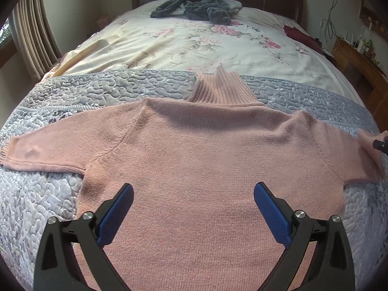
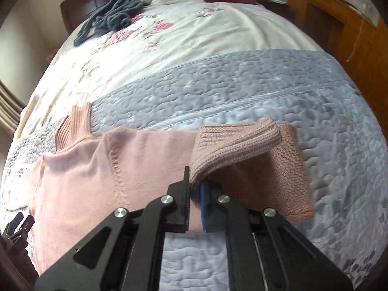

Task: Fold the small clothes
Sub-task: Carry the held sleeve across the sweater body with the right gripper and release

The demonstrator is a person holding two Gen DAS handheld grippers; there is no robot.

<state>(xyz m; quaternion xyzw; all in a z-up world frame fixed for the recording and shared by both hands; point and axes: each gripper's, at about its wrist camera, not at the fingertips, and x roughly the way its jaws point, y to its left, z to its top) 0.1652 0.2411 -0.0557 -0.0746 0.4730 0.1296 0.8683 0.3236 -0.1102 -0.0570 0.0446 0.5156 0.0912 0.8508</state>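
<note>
A pink turtleneck sweater (image 1: 194, 150) lies flat across the grey quilted blanket (image 1: 60, 92) at the foot edge of the bed (image 1: 169, 43), collar toward the headboard. The left gripper (image 1: 194, 208) hovers above its body, jaws spread wide. The right gripper (image 2: 196, 189) is clamped on the ribbed sleeve cuff (image 2: 237, 143), lifted and doubled over. No writing is legible anywhere

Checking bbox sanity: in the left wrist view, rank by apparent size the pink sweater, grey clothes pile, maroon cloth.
1. Pink sweater, by far the largest, though nearest the camera.
2. Grey clothes pile, far off by the headboard.
3. Maroon cloth, smallest, partly out of sight at the bed's edge.
</note>
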